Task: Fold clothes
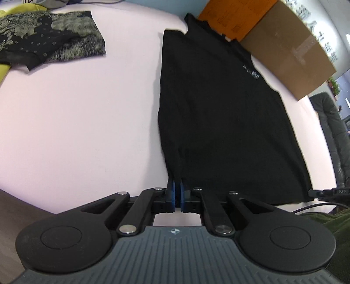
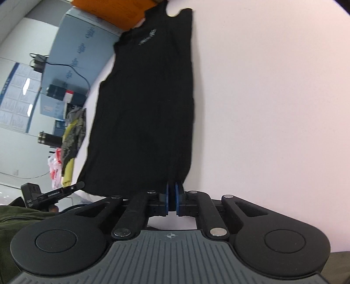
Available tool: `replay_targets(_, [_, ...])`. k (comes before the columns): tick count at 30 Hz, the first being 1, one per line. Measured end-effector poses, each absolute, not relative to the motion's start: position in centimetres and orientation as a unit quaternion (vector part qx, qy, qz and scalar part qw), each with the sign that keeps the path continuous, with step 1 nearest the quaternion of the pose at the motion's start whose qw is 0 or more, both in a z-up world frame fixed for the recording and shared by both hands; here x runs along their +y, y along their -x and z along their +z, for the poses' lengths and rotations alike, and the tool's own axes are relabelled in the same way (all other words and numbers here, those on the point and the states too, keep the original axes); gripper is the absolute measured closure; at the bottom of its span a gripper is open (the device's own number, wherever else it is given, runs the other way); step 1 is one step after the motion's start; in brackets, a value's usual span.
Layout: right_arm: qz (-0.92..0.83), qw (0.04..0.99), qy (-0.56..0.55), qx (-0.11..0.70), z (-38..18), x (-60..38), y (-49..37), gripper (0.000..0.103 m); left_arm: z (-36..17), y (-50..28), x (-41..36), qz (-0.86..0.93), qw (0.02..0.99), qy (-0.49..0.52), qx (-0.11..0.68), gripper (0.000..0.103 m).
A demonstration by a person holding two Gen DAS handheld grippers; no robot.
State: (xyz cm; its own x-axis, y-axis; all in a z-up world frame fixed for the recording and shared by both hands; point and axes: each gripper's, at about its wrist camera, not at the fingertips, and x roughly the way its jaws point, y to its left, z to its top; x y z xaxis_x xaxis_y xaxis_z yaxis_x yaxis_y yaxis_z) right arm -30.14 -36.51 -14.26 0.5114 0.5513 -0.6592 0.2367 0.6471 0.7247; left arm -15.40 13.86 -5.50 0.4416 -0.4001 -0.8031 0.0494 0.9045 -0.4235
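Grippers, left gripper point(image 1: 177, 192) and right gripper point(image 2: 172, 193), pinch the near hem corners of the black T-shirt point(image 1: 218, 122) lying on the pale table point(image 1: 76, 120) (already narrowed lengthwise); uneven lifting could skew the fold.

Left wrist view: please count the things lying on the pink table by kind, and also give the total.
Black T-shirt: 1
Patterned black-and-grey garment: 1
Yellow-green cloth, only partly in view at the left edge: 1
Cardboard boxes, one orange and one brown, at the table's far edge: 2
Total: 5
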Motion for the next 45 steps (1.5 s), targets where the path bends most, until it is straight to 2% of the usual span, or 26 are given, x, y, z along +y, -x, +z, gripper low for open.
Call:
replay_targets(2, [0.116,0.775,-0.397,0.478,-13.3,-36.6,30.3,0.097,-5.1,15.6,14.6,-0.124,0.835,0.160,0.511,0.099])
replay_targets(6, [0.101,0.757,-0.350,0.542,-14.1,-36.6,30.0,0.096,-5.5,16.0,15.6,-0.096,0.830,0.124,0.535,0.100])
replay_targets(8, [0.096,0.745,-0.369,0.547,-14.7,-37.1,30.1,0.096,-5.8,16.2,15.9,-0.095,0.826,0.130,0.540,0.098])
replay_targets(9, [0.095,0.746,-0.371,0.545,-14.5,-37.2,30.0,0.092,-5.6,16.3,16.0,-0.095,0.827,0.131,0.539,0.095])
replay_targets(10, [0.093,0.752,-0.364,0.542,-14.0,-37.3,30.0,0.086,-5.3,16.4,16.0,-0.094,0.829,0.129,0.536,0.081])
replay_targets(11, [0.086,0.760,-0.355,0.537,-13.4,-37.4,30.0,0.068,-4.9,16.6,16.3,-0.091,0.834,0.126,0.530,0.062])
replay_targets(12, [0.078,0.767,-0.349,0.532,-12.9,-37.7,30.1,0.056,-4.5,16.8,16.5,-0.085,0.841,0.123,0.520,0.054])
replay_targets(13, [0.069,0.774,-0.343,0.528,-12.4,-38.1,30.2,0.054,-4.0,16.9,16.8,-0.079,0.848,0.121,0.511,0.046])
replay_targets(16, [0.038,0.791,-0.332,0.512,-11.3,-39.3,30.0,0.053,-2.9,16.3,17.5,-0.066,0.858,0.115,0.495,0.042])
replay_targets(17, [0.028,0.798,-0.334,0.502,-11.0,-39.7,29.9,0.048,-2.6,15.9,17.5,-0.062,0.863,0.110,0.490,0.039])
replay_targets(19, [0.016,0.806,-0.353,0.475,-10.7,-40.3,29.5,0.035,-1.8,15.0,17.5,-0.057,0.872,0.101,0.476,0.024])
replay_targets(20, [0.018,0.807,-0.363,0.465,-10.6,-40.4,29.2,0.030,-1.5,14.4,17.4,-0.056,0.876,0.098,0.469,0.022])
replay_targets(24, [0.040,0.810,-0.389,0.438,-10.3,-39.4,27.2,0.023,-1.3,12.3,15.9,-0.068,0.879,0.087,0.464,0.020])
replay_targets(29, [0.019,0.824,-0.359,0.438,-10.3,-38.6,24.3,0.023,-2.1,10.1,13.3,-0.095,0.875,0.044,0.473,0.020])
replay_targets(36, [-0.011,0.844,-0.364,0.393,-10.6,-41.8,18.4,0.023,-3.1,5.2,11.1,-0.120,0.871,-0.013,0.477,0.020])
replay_targets(45, [-0.054,0.853,-0.371,0.363,-14.9,-44.2,7.8,0.025,-3.4,-4.3,7.5,-0.090,0.886,-0.053,0.452,0.020])
